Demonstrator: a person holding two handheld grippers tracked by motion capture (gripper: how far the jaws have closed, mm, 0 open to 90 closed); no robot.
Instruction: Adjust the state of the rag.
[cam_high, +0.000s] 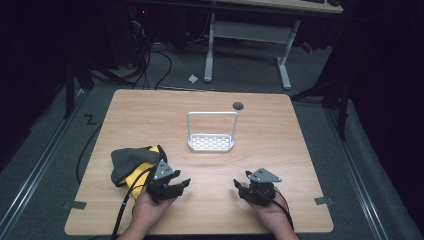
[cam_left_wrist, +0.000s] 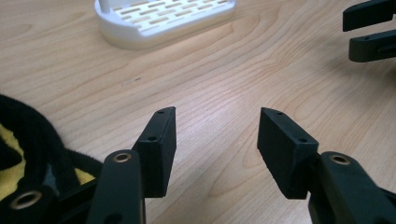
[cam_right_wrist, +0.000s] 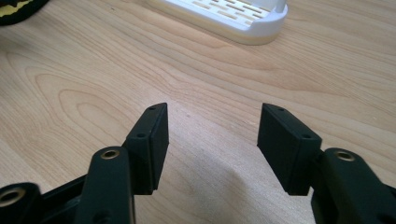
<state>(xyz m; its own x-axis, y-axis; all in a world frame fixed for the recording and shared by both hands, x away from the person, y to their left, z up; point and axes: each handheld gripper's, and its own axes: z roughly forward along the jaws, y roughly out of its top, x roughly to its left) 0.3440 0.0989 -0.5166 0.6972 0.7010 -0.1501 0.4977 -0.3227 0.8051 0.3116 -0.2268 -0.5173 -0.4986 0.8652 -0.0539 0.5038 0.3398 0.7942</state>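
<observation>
Rack (cam_high: 210, 142) (white, slotted) beside cloth (cam_high: 131, 163)

A light wooden table (cam_high: 280, 150) with a round dark grommet hole (cam_high: 238, 105) near its far edge stands on grey carpet (cam_high: 45, 150); beyond it a white-legged desk (cam_high: 285, 55) stands in a dark room; black cables (cam_high: 150, 65) trail over the floor; a white scrap (cam_high: 193, 78) lies there.

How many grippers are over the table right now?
2. The left gripper is at the near left, beside the grey and yellow cloth; the right gripper is at the near right. Both have open jaws with nothing between them.
</observation>
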